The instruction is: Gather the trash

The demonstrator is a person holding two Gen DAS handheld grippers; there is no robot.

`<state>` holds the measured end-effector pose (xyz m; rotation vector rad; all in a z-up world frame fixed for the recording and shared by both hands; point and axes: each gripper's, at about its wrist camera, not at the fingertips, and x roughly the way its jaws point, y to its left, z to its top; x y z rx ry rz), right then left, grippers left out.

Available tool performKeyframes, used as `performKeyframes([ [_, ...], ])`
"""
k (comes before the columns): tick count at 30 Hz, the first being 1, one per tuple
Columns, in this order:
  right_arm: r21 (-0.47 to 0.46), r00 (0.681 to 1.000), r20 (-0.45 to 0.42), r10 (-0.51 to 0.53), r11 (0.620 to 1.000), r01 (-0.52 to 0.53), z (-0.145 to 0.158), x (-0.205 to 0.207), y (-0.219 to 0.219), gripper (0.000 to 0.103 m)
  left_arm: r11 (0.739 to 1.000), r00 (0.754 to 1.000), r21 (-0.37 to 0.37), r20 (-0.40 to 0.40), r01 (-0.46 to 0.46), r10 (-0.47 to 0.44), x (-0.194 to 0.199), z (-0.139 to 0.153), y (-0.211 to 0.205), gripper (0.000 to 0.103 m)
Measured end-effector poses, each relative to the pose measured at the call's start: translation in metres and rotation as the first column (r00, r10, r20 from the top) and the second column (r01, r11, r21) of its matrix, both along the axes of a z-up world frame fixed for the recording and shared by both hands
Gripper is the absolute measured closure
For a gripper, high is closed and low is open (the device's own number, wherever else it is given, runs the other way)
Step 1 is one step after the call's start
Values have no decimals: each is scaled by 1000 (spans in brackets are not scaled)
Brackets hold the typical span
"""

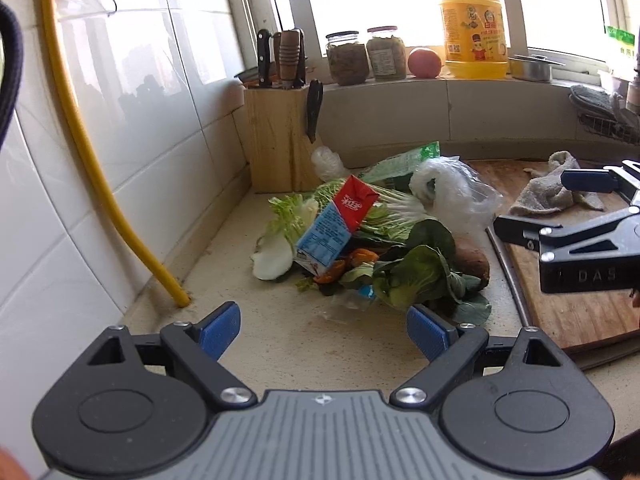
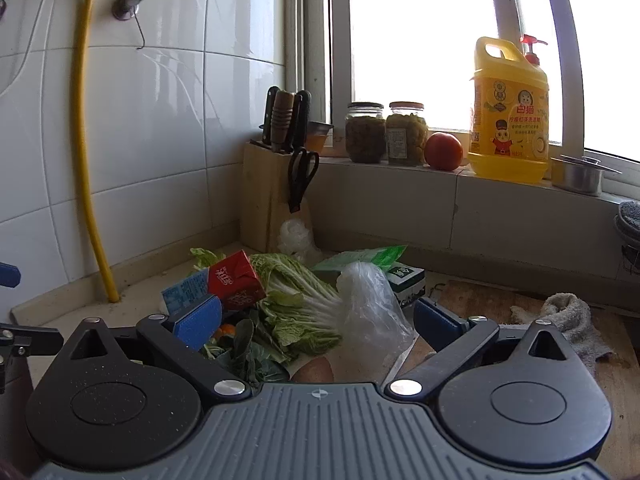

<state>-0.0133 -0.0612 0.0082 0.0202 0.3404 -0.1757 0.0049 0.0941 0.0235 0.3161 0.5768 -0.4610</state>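
A heap of kitchen trash lies on the beige counter (image 1: 240, 280): a red and blue drink carton (image 1: 340, 224) (image 2: 234, 284), cabbage leaves (image 1: 288, 216) (image 2: 296, 300), dark green leaves (image 1: 420, 272), orange peel (image 1: 360, 258), a clear plastic bag (image 1: 452, 192) (image 2: 368, 304), a green wrapper (image 2: 360, 258) and a small green and white carton (image 2: 406, 282). My left gripper (image 1: 325, 330) is open just in front of the heap, touching nothing. My right gripper (image 2: 318, 320) (image 1: 556, 204) is open over the heap's right side, with the cabbage and bag seen between its fingers but not pressed.
A wooden knife block (image 1: 276, 136) with scissors stands in the corner behind the heap. A yellow hose (image 1: 100, 184) runs down the tiled wall. A wooden cutting board (image 1: 568, 300) with a grey cloth (image 1: 556, 188) lies to the right. Jars (image 2: 384, 132), a tomato (image 2: 443, 151) and a yellow detergent bottle (image 2: 508, 120) stand on the sill.
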Motion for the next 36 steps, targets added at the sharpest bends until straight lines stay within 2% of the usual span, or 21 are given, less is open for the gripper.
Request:
performKeyframes([
  [3, -22, 999, -33, 2, 1000, -2, -3, -4, 8, 0, 998, 999, -57, -46, 14, -16, 4, -5, -2, 15],
  [9, -86, 995, -103, 13, 996, -22, -1, -2, 22, 1, 995, 995, -99, -95, 33, -42, 1, -19, -15, 15],
  [14, -95, 992, -127, 23, 995, -35, 0, 0, 14, 1, 998, 995, -69, -103, -4, -3, 4, -19, -33, 15],
  [18, -111, 986, -164, 9, 993, -28, 1, 12, 1, 1, 996, 991, -76, -131, -39, 28, 15, -15, -44, 15],
  [26, -35, 938, -346, -6, 999, -7, 6, 58, -45, 3, 992, 990, -86, -116, -94, 84, 31, -6, -67, 15],
  [32, -54, 926, -377, -13, 998, -8, 12, 69, -67, 3, 991, 988, -74, -111, -112, 103, 35, -5, -87, 15],
  [36, -63, 933, -359, -31, 998, 8, 13, 73, -77, 3, 993, 990, -49, -94, -106, 101, 38, -5, -98, 15],
])
